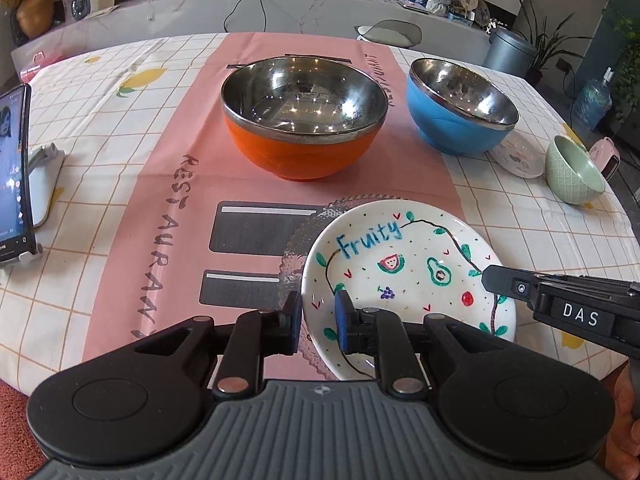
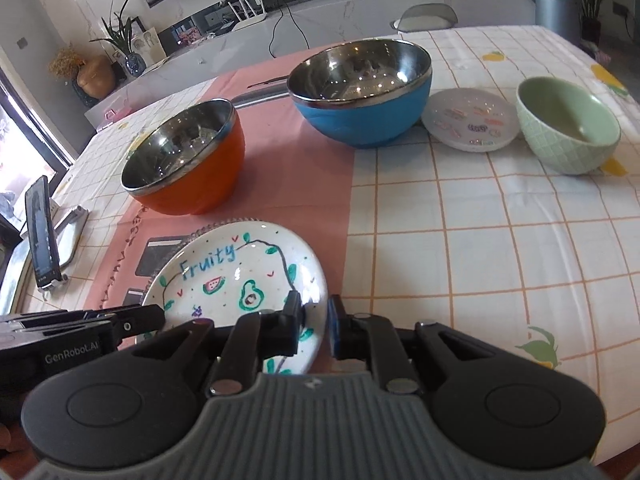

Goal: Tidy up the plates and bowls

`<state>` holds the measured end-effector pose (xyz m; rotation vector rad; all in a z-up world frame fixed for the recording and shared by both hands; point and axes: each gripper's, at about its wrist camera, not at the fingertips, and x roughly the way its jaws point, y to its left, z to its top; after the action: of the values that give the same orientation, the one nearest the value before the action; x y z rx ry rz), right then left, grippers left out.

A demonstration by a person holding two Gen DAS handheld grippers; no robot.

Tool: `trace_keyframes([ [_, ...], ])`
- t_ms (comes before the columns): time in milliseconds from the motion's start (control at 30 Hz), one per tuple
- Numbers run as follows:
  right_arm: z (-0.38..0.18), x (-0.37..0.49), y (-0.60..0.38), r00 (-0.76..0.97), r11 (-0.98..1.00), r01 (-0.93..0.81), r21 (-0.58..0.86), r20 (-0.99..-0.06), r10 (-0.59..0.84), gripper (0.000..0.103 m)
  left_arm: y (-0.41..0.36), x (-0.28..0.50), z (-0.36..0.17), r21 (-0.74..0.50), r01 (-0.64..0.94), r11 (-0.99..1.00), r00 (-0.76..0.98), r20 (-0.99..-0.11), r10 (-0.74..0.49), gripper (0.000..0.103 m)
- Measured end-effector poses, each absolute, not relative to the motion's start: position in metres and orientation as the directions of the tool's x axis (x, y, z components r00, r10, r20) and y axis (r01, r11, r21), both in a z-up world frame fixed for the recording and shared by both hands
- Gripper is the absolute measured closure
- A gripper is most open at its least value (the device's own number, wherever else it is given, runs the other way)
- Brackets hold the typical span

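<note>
Both claws slightly open straddling opposite rims of the Fruity plate [image 1: 408,276], left claw [image 1: 318,322] and right claw [image 2: 314,326] not clamping, plate on glass plate [image 1: 296,248].

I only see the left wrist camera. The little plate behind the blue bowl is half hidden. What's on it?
Observer: The small plate has colourful little pictures on it. It lies between the blue bowl and the green bowl.
Operator: Is the green bowl empty?
Observer: It looks empty right to the bottom.
Operator: What's the other gripper doing?
Observer: The right gripper has the rim of the Fruity plate between its fingers, with a gap.
</note>
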<state>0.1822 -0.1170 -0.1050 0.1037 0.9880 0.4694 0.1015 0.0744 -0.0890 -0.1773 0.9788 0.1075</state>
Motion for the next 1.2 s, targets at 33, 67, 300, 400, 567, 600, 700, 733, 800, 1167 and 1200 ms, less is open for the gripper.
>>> trace_keyframes([
  [33, -0.105, 0.180, -0.115, 0.470, 0.897, -0.347, 0.273, -0.777, 0.419, 0.090, 0.073, 0.101, -0.089, -0.094, -0.163, 0.982, 0.557, -0.830, 0.013, 0.083],
  [67, -0.104, 0.178, -0.113, 0.481, 0.898, -0.360, 0.254, -0.774, 0.411, 0.090, 0.072, 0.100, -0.089, -0.087, -0.157, 0.984, 0.559, -0.829, 0.016, 0.083],
  [300, -0.101, 0.169, -0.103, 0.528, 0.895, -0.422, 0.146, -0.762, 0.374, 0.085, 0.065, 0.097, -0.090, -0.015, -0.118, 0.993, 0.574, -0.817, 0.056, 0.083],
  [400, -0.101, 0.165, -0.101, 0.543, 0.893, -0.435, 0.120, -0.756, 0.366, 0.085, 0.064, 0.093, -0.088, -0.005, -0.107, 0.994, 0.590, -0.805, 0.059, 0.083],
  [567, -0.095, 0.158, -0.108, 0.552, 0.898, -0.416, 0.143, -0.745, 0.375, 0.063, 0.075, 0.083, -0.076, -0.083, -0.117, 0.990, 0.637, -0.771, 0.011, 0.059],
  [600, -0.093, 0.156, -0.111, 0.548, 0.898, -0.409, 0.161, -0.744, 0.383, 0.062, 0.081, 0.080, -0.075, -0.130, -0.129, 0.983, 0.632, -0.775, -0.020, 0.057],
  [700, -0.091, 0.148, -0.119, 0.534, 0.899, -0.391, 0.197, -0.747, 0.396, 0.060, 0.096, 0.072, -0.078, -0.250, -0.190, 0.950, 0.608, -0.790, -0.086, 0.057],
  [733, -0.091, 0.144, -0.121, 0.529, 0.900, -0.384, 0.207, -0.750, 0.397, 0.060, 0.101, 0.068, -0.081, -0.277, -0.216, 0.936, 0.600, -0.794, -0.096, 0.057],
  [800, -0.091, 0.139, -0.127, 0.514, 0.899, -0.367, 0.238, -0.754, 0.409, 0.060, 0.108, 0.061, -0.086, -0.317, -0.264, 0.911, 0.586, -0.803, -0.109, 0.057],
  [1167, -0.099, 0.127, -0.134, 0.471, 0.883, -0.335, 0.328, -0.754, 0.458, 0.079, 0.103, 0.048, -0.096, -0.447, -0.252, 0.859, 0.586, -0.776, -0.232, 0.086],
  [1200, -0.099, 0.128, -0.133, 0.466, 0.879, -0.342, 0.333, -0.752, 0.466, 0.081, 0.102, 0.048, -0.096, -0.447, -0.249, 0.859, 0.587, -0.775, -0.234, 0.087],
])
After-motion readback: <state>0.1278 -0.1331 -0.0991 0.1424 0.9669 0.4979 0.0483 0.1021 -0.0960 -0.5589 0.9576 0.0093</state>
